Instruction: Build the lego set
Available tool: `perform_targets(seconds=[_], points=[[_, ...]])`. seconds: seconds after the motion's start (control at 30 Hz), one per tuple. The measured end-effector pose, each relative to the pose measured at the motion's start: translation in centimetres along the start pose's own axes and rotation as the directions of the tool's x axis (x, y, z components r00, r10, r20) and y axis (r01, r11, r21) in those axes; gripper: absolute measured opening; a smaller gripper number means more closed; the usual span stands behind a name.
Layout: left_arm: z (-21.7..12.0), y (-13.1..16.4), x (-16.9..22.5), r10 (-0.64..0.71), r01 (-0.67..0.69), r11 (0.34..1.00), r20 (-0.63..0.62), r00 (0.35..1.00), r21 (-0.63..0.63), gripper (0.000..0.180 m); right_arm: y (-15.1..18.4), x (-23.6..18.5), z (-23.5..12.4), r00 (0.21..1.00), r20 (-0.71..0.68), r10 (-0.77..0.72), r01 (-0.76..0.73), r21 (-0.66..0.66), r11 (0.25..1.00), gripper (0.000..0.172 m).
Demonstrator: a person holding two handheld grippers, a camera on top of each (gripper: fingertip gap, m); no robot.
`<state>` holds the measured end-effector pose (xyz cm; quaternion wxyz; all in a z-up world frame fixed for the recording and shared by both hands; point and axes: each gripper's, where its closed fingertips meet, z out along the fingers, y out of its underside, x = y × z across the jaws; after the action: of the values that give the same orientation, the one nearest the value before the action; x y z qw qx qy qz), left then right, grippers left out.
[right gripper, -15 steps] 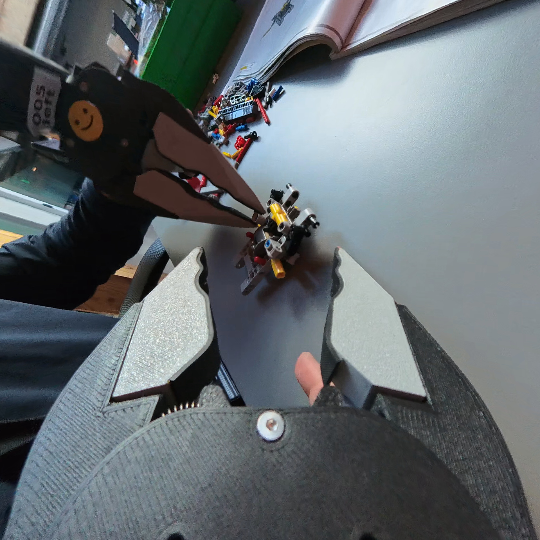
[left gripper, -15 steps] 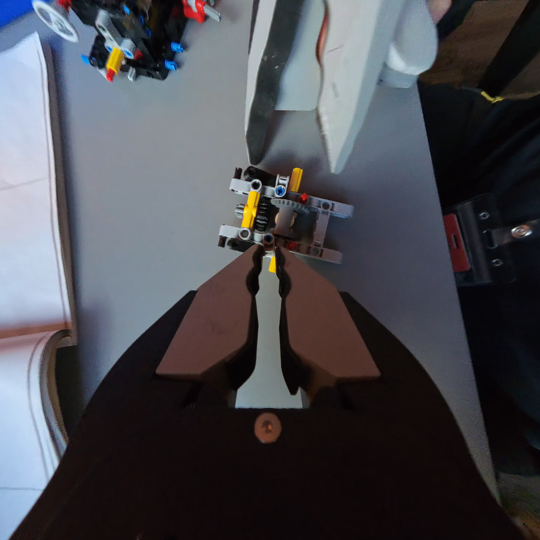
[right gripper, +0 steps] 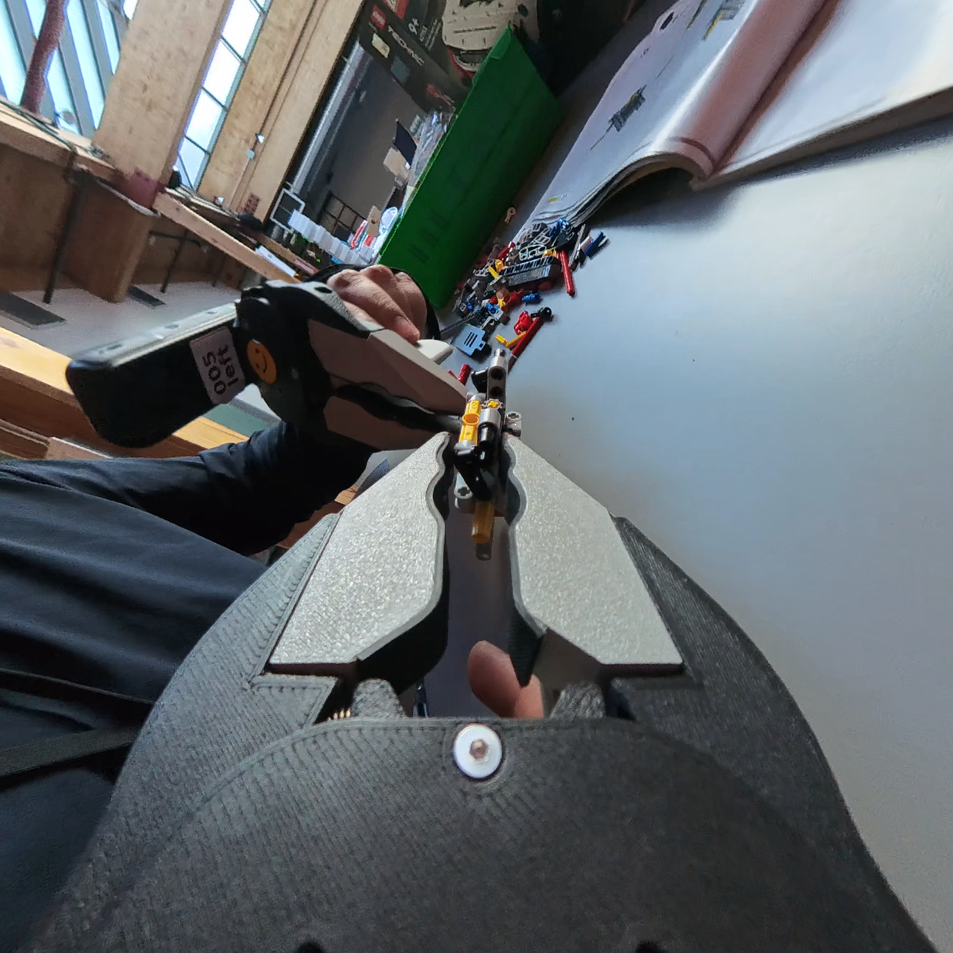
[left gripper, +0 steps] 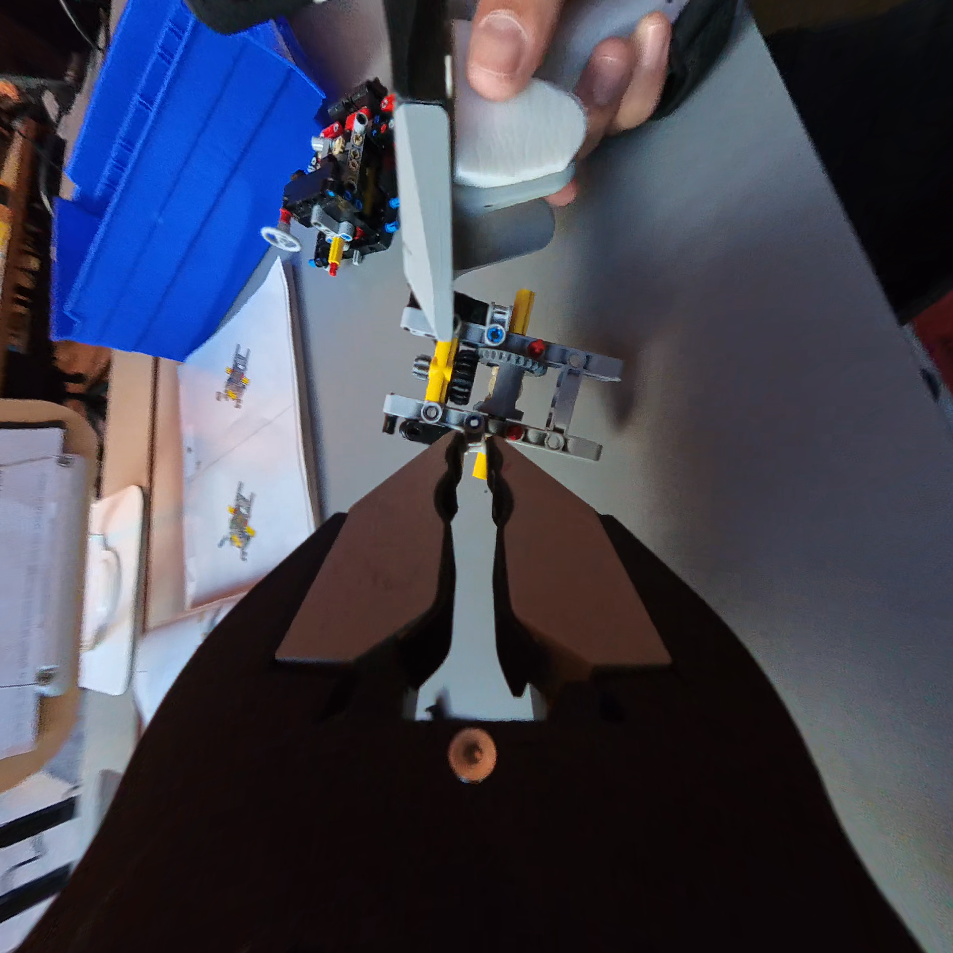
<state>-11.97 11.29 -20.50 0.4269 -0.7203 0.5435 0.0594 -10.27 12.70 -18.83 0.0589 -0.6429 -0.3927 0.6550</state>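
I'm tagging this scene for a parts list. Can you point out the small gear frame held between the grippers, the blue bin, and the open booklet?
gear frame [left gripper: 503, 384], left wrist view, on its grey middle piece.
blue bin [left gripper: 170, 196], left wrist view, on its side wall.
open booklet [right gripper: 670, 103], right wrist view, on the left-hand page.

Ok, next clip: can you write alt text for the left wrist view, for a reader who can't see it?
The left gripper, its brown fingers nearly closed, pinches the near edge of a small grey, yellow and black brick assembly above a grey table. The right gripper grips its far end. Behind lie a blue bin and an open instruction booklet.
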Motion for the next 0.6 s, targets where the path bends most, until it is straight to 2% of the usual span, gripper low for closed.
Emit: perform_targets(seconds=[0.1, 0.17, 0.23, 0.3, 0.33, 0.4, 0.43, 0.53, 0.6], points=[[-0.2, 0.2, -0.3, 0.098, -0.096, 0.994, 0.049, 0.994, -0.045, 0.005, -0.4, -0.1, 0.2, 0.995, -0.007, -0.1, 0.1, -0.015, 0.995, 0.014], [-0.4, 0.0, -0.7, 0.11, -0.106, 0.993, 0.078, 0.991, -0.046, 0.006, -0.8, -0.5, 0.3, 0.984, 0.0, -0.177, 0.177, -0.018, 0.984, 0.014], [-0.9, -0.5, -1.0, 0.006, -0.007, 1.0, 0.072, 0.997, 0.016, 0.007, -1.3, -1.0, 0.2, 0.963, 0.019, -0.268, 0.268, -0.009, 0.963, 0.013], [-1.9, -0.9, -1.5, -0.187, 0.184, 0.976, 0.015, 0.982, 0.12, 0.008, -1.8, -2.0, 0.2, 0.933, 0.061, -0.356, 0.355, 0.014, 0.935, 0.013], [-2.4, -1.0, -1.7, -0.287, 0.29, 0.943, -0.041, 0.957, 0.162, 0.011, -2.1, -2.3, 0.1, 0.916, 0.078, -0.393, 0.392, 0.027, 0.92, 0.013], [-3.0, -0.8, -2.1, -0.469, 0.495, 0.846, -0.168, 0.867, 0.199, 0.045, -2.3, -3.0, -0.1, 0.884, 0.126, -0.449, 0.448, 0.041, 0.893, 0.013], [-3.2, -0.8, -1.9, -0.534, 0.58, 0.792, -0.246, 0.809, 0.188, 0.053, -2.4, -3.1, -0.1, 0.87, 0.141, -0.473, 0.472, 0.04, 0.881, 0.013], [-3.7, -1.4, -2.5, -0.629, 0.724, 0.661, -0.382, 0.678, 0.196, 0.068, -2.5, -3.0, 0.1, 0.811, 0.164, -0.562, 0.565, 0.032, 0.824, 0.014], [-3.5, -1.8, -2.6, -0.645, 0.765, 0.617, -0.438, 0.625, 0.182, 0.066, -2.6, -3.9, 0.0, 0.767, 0.201, -0.609, 0.609, 0.069, 0.79, 0.014]])
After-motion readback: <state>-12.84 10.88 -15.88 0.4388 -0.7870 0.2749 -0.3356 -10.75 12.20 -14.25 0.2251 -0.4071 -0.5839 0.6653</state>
